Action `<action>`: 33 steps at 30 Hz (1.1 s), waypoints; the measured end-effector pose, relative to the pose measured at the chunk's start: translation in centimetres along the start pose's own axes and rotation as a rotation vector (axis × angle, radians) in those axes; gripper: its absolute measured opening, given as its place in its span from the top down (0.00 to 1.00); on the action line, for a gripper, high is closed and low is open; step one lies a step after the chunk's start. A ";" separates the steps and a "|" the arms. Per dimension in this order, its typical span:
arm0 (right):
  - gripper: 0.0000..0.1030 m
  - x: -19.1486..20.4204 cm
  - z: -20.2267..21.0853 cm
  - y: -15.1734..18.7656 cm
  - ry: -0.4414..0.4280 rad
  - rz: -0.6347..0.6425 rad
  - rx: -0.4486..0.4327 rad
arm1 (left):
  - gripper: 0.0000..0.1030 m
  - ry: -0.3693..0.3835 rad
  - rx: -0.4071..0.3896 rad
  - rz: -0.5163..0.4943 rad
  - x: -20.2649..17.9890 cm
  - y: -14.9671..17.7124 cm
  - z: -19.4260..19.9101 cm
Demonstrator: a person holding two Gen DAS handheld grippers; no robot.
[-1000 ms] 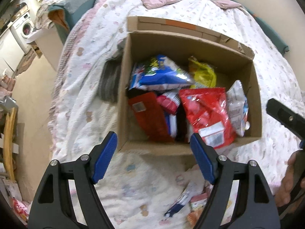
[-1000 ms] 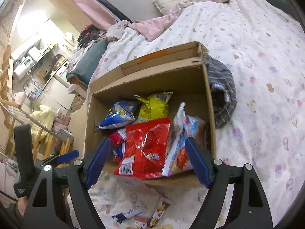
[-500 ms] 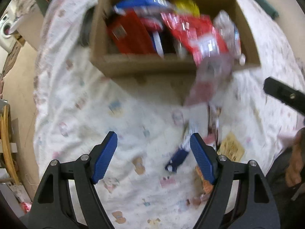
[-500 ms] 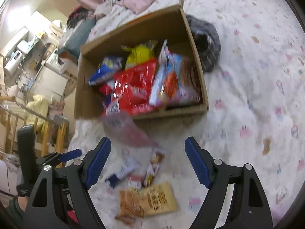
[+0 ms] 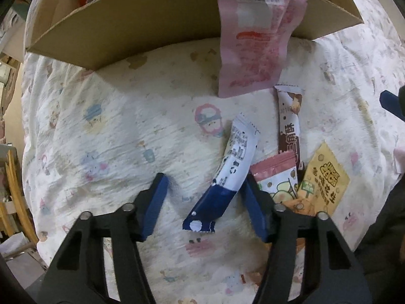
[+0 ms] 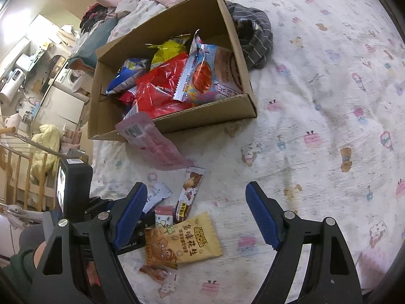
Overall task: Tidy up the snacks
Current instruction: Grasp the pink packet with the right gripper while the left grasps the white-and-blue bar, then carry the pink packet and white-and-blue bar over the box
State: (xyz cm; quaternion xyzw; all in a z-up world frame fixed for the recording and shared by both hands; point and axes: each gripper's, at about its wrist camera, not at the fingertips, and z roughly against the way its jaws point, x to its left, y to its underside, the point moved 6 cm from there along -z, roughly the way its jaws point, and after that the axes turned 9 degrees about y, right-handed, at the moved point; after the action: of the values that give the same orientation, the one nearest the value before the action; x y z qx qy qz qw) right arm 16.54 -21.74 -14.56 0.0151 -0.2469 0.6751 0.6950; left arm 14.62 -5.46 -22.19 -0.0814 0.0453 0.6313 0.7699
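A cardboard box (image 6: 177,124) full of snack bags stands on the bed. A pink packet (image 5: 253,40) leans over its front wall; it also shows in the right wrist view (image 6: 154,144). Loose snacks lie on the sheet in front: a white-and-blue bar (image 5: 225,182), a brown bar (image 5: 288,126), a small pink-topped packet (image 5: 276,179) and a yellow packet (image 5: 321,179). My left gripper (image 5: 205,202) is open, low over the sheet, its jaws on either side of the white-and-blue bar. My right gripper (image 6: 196,217) is open and empty above the yellow packet (image 6: 192,240).
A grey striped cloth (image 6: 255,33) lies behind the box. The printed bedsheet (image 6: 329,126) stretches to the right. The bed's left edge drops to a floor with wooden rails (image 6: 22,172) and kitchen furniture.
My left gripper has dropped from above the box down to the loose snacks in front of it. The right gripper has pulled back and tilted down. The pink packet now hangs over the box's front wall.
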 end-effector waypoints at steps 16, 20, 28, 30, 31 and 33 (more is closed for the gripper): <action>0.20 4.6 -2.8 -0.4 0.038 0.106 -0.028 | 0.87 0.065 -0.153 0.119 1.2 0.6 5.9; 0.10 7.0 -4.6 -0.4 0.086 0.176 -0.071 | 0.86 0.081 -0.200 0.204 3.1 1.5 7.2; 0.05 9.6 -7.8 -1.4 0.195 0.248 -0.073 | 0.86 0.049 -0.268 0.209 5.4 0.8 8.9; 0.05 10.0 -7.8 -2.2 0.215 0.244 -0.091 | 0.86 0.046 -0.271 0.212 5.5 0.7 8.8; 0.05 10.1 -7.9 -2.5 0.218 0.240 -0.096 | 0.86 0.039 -0.279 0.211 5.5 0.5 8.9; 0.11 10.1 -8.0 -3.0 0.194 0.226 -0.088 | 0.86 0.035 -0.286 0.209 5.6 0.5 9.1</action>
State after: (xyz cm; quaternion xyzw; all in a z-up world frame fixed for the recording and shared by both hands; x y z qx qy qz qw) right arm 21.64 -9.72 -16.96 -0.1083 -0.2081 0.7358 0.6353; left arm 14.94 1.70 -14.27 -0.1959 -0.0234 0.7064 0.6798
